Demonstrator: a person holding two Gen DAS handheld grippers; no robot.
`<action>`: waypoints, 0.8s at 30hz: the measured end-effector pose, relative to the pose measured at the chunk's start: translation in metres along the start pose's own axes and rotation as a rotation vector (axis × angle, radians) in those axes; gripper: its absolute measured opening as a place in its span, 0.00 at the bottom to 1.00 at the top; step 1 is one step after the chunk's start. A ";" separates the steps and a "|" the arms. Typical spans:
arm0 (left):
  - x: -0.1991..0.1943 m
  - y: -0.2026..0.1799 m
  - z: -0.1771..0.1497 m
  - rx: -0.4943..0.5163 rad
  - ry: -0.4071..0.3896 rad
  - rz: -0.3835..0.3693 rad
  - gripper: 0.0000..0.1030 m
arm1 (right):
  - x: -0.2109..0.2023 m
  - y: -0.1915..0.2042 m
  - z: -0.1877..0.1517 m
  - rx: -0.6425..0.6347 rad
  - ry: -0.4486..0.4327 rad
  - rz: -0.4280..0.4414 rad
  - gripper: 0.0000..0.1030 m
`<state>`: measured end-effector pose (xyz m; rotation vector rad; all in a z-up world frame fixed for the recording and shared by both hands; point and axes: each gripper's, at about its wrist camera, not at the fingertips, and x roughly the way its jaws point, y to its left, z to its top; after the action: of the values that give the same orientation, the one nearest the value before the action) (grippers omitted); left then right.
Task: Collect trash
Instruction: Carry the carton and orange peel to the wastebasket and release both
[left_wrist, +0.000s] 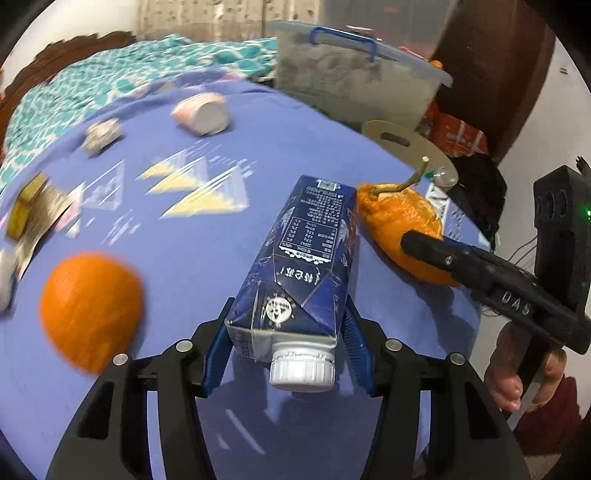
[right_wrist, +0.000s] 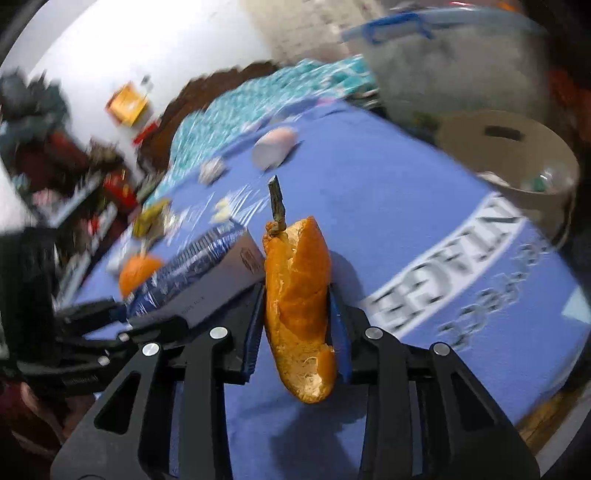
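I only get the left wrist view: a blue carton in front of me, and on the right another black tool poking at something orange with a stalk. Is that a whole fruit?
Observer: No, the right wrist view shows only orange peel, torn open with pale pith inside.
Operator: Has that tool actually got it?
Observer: Yes, the right tool pinches the peel between its blue pads.
Operator: Where might it go?
Observer: Probably the beige bin. From this side its inside shows, with what looks like clear plastic in it.
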<state>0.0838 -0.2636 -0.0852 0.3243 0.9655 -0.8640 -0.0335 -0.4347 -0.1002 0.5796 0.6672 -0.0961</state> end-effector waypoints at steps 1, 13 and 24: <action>0.003 -0.005 0.007 0.008 0.000 -0.008 0.50 | -0.006 -0.011 0.006 0.031 -0.023 -0.005 0.34; 0.090 -0.093 0.155 0.065 0.040 -0.172 0.48 | -0.031 -0.130 0.086 0.292 -0.170 -0.204 0.35; 0.171 -0.146 0.220 0.066 0.122 -0.182 0.60 | -0.016 -0.181 0.110 0.377 -0.184 -0.285 0.62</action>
<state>0.1477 -0.5719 -0.0858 0.3526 1.0928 -1.0533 -0.0330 -0.6467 -0.1072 0.8232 0.5507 -0.5443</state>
